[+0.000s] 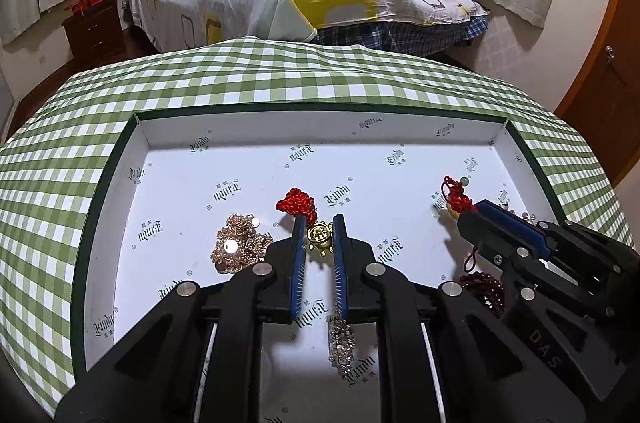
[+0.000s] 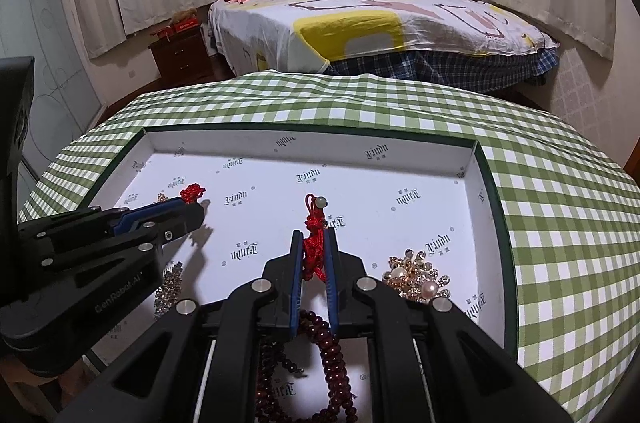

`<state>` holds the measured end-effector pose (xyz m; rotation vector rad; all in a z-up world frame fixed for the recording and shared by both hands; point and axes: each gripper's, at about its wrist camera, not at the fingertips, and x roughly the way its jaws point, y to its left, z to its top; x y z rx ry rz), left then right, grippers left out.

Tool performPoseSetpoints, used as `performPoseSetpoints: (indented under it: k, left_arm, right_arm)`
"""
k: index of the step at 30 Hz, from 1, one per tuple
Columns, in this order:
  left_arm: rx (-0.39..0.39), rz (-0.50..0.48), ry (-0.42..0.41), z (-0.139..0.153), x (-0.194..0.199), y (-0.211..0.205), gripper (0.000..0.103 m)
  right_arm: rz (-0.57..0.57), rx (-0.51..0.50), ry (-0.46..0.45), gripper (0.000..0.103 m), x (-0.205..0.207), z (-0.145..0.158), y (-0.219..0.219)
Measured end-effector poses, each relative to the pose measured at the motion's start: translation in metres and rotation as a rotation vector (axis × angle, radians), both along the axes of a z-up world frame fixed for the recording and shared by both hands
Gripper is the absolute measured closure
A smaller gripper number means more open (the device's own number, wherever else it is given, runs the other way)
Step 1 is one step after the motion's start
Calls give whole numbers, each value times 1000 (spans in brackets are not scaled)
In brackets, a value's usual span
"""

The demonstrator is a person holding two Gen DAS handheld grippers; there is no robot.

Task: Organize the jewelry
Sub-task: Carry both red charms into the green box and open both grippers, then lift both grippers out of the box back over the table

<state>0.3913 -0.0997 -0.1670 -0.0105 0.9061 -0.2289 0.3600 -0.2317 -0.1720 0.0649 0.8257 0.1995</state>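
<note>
A shallow white tray (image 1: 120, 191) sits on the green checked worktop (image 1: 280, 75). The left claw (image 1: 320, 237) is parted around a small gold charm (image 1: 319, 238); contact with the blue pads cannot be told, and its red knot (image 1: 296, 203) trails away from the camera. The right claw (image 2: 314, 251) is closed on a red knotted cord (image 2: 314, 247), long axis running straight away from the camera, pale bead (image 2: 321, 201) at the far end, dark red beads (image 2: 332, 351) hanging near. A pearl brooch (image 2: 416, 277) lies just right of it
</note>
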Motion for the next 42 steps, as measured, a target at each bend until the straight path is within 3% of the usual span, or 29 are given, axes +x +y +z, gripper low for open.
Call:
performPoseSetpoints:
  k: [11,13,15,17,22,33,42]
  left_arm:
    - [4,5,10,-3,3,1,87]
    - [6,4,8,-3,2,1,79]
    - [4,4,-3,-1,0,2,65]
    - [7,4,-21,3,-2,4,58]
    - [3,14,-53,14,-10,10,50]
    - [-66,35,-242,58,-76,30,36]
    - [-56,50,-330,69,-141,34,33]
  right_arm:
    - [-2,1,13,91,4,-4,2]
    - [-2,1,17,89,4,-5,2]
    - [-5,1,19,76,4,-5,1]
    - [-5,2,13,71,2,-4,1]
    - [-2,12,-12,71,-5,6,-1]
    - [-27,31,-141,59,-61,49,-20]
    - [-90,-23,-195,59,-124,49,-40]
